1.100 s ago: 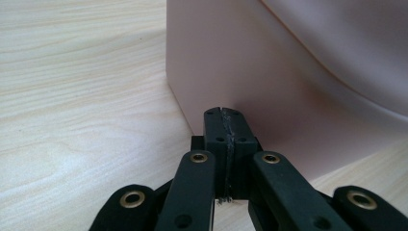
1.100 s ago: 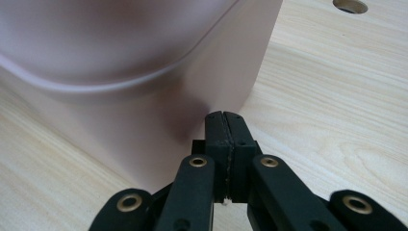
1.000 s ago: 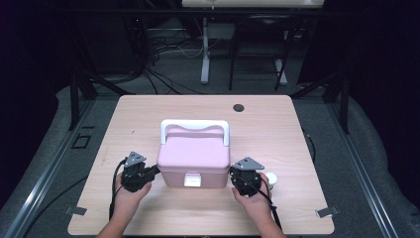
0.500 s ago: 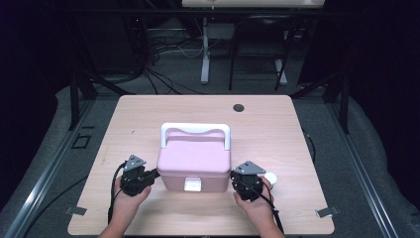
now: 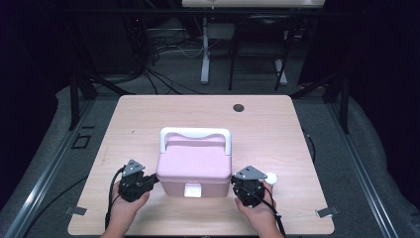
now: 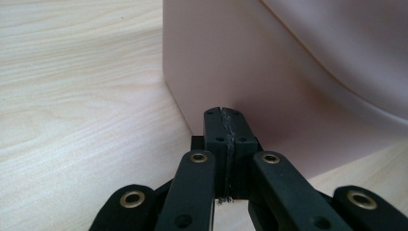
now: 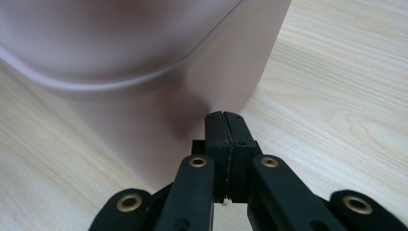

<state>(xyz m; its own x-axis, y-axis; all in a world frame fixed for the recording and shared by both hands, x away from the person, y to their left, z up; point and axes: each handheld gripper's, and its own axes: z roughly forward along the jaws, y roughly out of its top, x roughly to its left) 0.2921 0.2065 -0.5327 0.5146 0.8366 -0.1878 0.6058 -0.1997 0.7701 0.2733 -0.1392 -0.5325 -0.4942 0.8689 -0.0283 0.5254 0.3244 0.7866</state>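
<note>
In the high view, a pink box point(image 5: 194, 166) with a white handle point(image 5: 196, 134) sits on the wooden table point(image 5: 148, 114), a little toward six o'clock of its middle. The left gripper point(image 5: 148, 181) is at the box's eight o'clock corner, its tip at the box's side wall. The right gripper point(image 5: 241, 187) is at the four o'clock corner, just beside the wall. A small white round thing point(image 5: 271, 177) lies at three o'clock of the right gripper. A dark round hole point(image 5: 238, 107) is in the table at one o'clock of the box.

In the left gripper view, the left gripper point(image 6: 225, 118) has its fingers pressed together with nothing between them, the tip against the pink box point(image 6: 269, 72) at twelve o'clock.

In the right gripper view, the right gripper point(image 7: 224, 120) is likewise closed on nothing, its tip at the pink box point(image 7: 159, 72), which spreads toward eleven o'clock.
</note>
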